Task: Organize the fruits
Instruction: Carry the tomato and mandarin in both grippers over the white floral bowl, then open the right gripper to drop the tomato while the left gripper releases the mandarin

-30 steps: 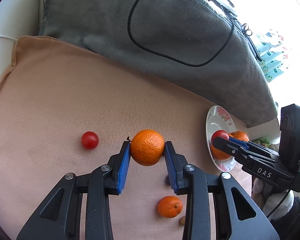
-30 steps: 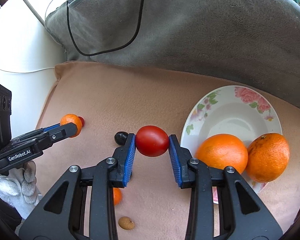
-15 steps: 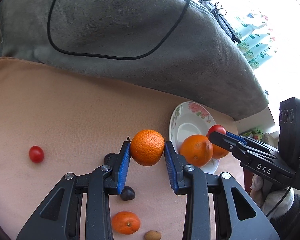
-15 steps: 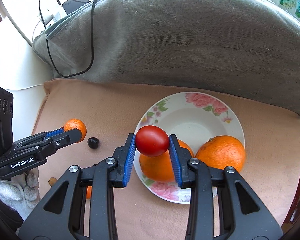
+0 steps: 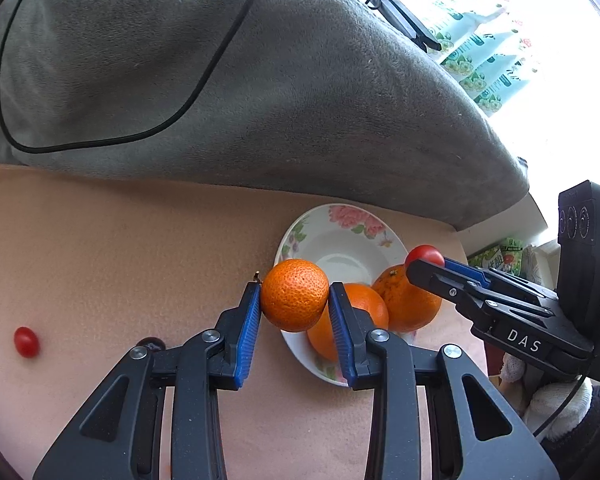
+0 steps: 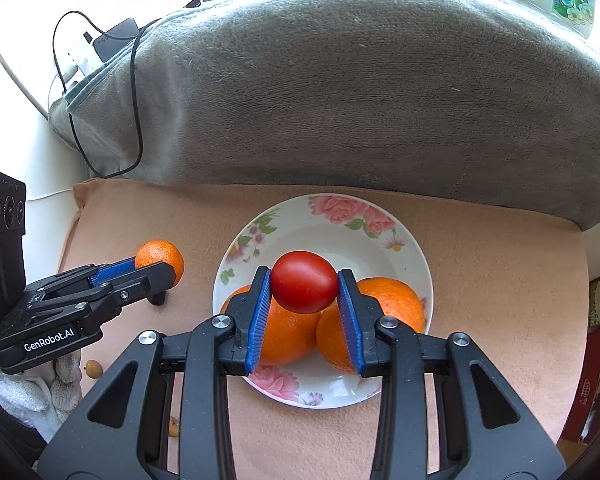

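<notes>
Behind the right gripper's fingers [image 6: 260,312], two oranges [image 6: 288,336] half hidden on the flowered plate [image 6: 324,220], near rim covered at 6 o'clock. Behind the tomato [image 6: 304,287], plate centre out of sight. In the left wrist view, nearer orange [image 5: 360,312] screened by the held mandarin [image 5: 294,295] and one finger [image 5: 342,332]. At 8 o'clock of that mandarin, a dark fruit [image 5: 153,343] mostly masked by the gripper frame, kind unclear. Small brown thing [image 6: 91,369] at 8 o'clock in the right wrist view, too small to name; another [image 6: 173,432] partly hidden by the frame. Black cable [image 5: 100,142] cut off at the left edge. Packet labels [image 6: 568,4] at 1 o'clock unreadable.
</notes>
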The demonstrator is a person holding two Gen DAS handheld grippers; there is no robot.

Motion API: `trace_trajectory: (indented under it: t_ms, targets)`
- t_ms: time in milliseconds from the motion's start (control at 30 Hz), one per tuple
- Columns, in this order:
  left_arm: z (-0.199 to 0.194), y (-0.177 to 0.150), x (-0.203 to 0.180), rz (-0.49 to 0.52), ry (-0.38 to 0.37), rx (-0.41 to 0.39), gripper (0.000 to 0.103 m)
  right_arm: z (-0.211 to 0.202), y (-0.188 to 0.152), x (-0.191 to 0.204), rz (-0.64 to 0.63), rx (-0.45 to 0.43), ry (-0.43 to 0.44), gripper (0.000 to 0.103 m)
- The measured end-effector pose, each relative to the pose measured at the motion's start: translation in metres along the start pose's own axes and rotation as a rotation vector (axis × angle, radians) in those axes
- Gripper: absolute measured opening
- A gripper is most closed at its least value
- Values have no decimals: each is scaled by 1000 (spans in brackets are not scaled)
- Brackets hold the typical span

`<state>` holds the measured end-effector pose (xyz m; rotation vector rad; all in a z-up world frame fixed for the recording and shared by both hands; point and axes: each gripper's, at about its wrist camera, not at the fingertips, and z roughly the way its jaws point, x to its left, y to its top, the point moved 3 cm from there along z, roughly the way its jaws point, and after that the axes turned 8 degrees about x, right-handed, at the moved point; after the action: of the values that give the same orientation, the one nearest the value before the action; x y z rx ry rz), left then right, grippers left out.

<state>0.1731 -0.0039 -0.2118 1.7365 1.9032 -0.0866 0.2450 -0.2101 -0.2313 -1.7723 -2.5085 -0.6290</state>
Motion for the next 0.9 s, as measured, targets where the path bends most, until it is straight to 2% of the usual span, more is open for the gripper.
trace_trajectory:
  t_ms: [467,900]
  targets:
    - [19,14,-38,117,90,16,33,1,3,-28,31,-6,-18,35]
    - [34,20,-49,139,116,37,33,12,8,-33,27,13,-21,35]
